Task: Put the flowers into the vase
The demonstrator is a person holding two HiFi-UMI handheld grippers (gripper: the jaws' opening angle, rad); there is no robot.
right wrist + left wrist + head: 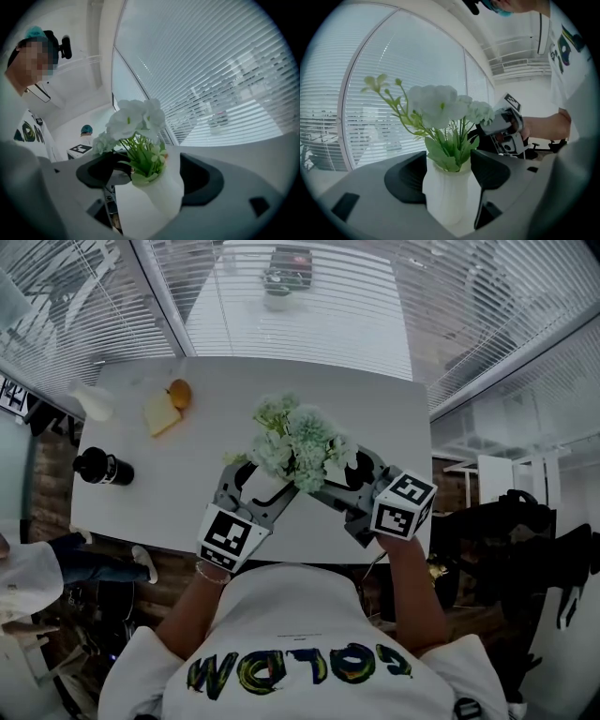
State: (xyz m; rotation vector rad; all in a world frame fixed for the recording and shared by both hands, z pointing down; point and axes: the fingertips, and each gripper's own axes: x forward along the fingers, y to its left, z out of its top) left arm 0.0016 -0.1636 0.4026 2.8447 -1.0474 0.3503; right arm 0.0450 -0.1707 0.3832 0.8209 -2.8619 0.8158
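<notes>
The flowers (295,442) stand in the white vase (446,194) at the front of the bench (234,399). The left gripper (449,171) pinches the vase with its jaws. The jaws of the right gripper (147,176) are spread wide around it. The task looks nearly done to me; next, release gently and pull away.
</notes>
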